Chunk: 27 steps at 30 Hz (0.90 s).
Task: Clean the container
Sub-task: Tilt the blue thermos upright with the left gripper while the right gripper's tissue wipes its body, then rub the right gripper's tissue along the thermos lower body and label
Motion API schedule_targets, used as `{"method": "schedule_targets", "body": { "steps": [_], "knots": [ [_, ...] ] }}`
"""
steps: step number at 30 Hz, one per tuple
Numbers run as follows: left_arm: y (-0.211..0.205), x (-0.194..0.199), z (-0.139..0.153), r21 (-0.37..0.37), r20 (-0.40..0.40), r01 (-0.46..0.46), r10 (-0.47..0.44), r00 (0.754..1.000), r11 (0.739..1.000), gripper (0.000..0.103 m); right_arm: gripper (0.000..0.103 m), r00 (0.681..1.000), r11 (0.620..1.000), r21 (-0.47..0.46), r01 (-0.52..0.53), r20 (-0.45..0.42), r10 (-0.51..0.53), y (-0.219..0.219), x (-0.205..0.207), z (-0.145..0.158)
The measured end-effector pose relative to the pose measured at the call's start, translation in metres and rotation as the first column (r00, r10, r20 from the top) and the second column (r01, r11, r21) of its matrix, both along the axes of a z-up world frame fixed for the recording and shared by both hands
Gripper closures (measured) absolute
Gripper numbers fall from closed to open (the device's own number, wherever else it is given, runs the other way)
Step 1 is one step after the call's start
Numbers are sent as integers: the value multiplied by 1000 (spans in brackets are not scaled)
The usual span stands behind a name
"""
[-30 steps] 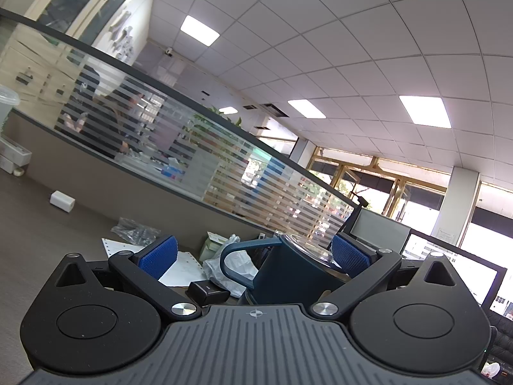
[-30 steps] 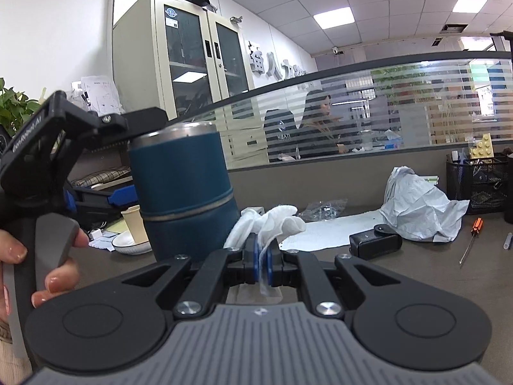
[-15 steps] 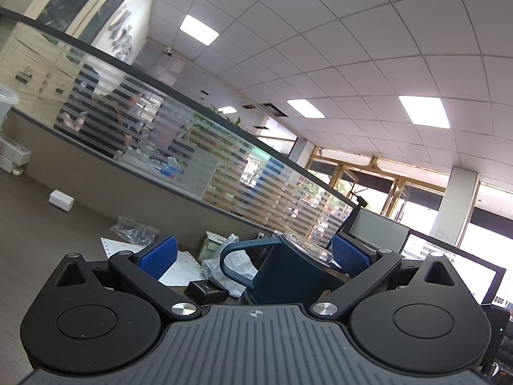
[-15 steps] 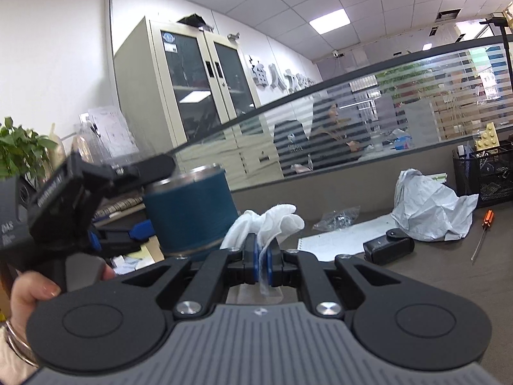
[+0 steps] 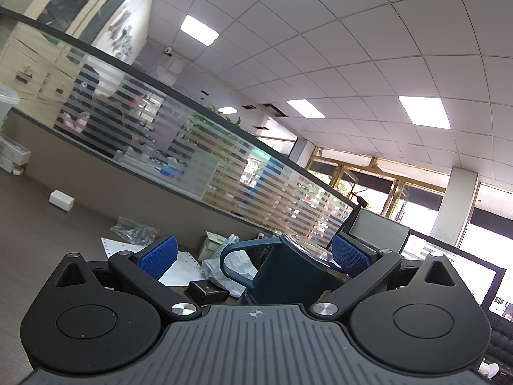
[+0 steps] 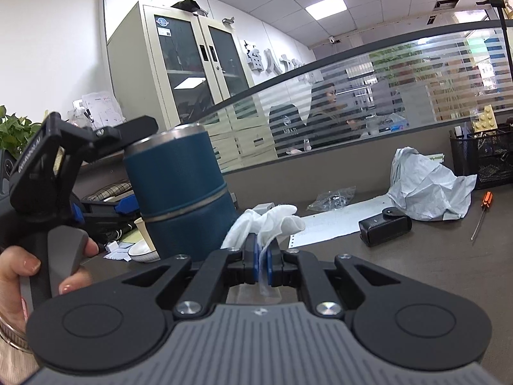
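Two sets of fingers: right gripper [image 6: 262, 258] pinches white cloth [image 6: 266, 221]; left gripper [image 5: 253, 255] wide, apparently gripping unlabelled blue tumbler [image 6: 179, 189].

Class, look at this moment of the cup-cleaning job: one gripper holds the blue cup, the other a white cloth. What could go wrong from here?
1. The left gripper holds the cup up off the desk by its wide body; a firm wipe might twist or slip it loose.
2. The right gripper pinches only a thin fold of the cloth, so rubbing may pull it free.
3. A bowl and paper cup sit just below; a dropped cup could hit them.
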<state>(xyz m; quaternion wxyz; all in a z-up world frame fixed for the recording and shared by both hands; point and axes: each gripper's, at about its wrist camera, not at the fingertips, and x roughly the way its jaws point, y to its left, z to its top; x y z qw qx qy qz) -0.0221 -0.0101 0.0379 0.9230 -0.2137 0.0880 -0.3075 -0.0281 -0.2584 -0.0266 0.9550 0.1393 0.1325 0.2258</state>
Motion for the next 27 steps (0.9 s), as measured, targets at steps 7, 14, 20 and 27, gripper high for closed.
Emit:
{"method": "schedule_targets", "body": {
  "steps": [7,14,20,27],
  "knots": [
    [-1,-3,1,0,1,0,0,1000,1000,0,93,1000,1000,4,0,-15,0,-1,0,-4],
    [-4,-5,4,-1,-1,2,-2,1000,1000,0,93,999,1000,-9,4,-39,-4,1,1,-10],
    [-4,-4,3,-1,-1,2,-2,1000,1000,0,93,999,1000,-11,3,-50,-4,1,1,-13],
    [-1,-1,2,-2,0,4,-4,1000,1000,0,93,996,1000,7,-5,-87,5,-1,6,-17]
  ]
}}
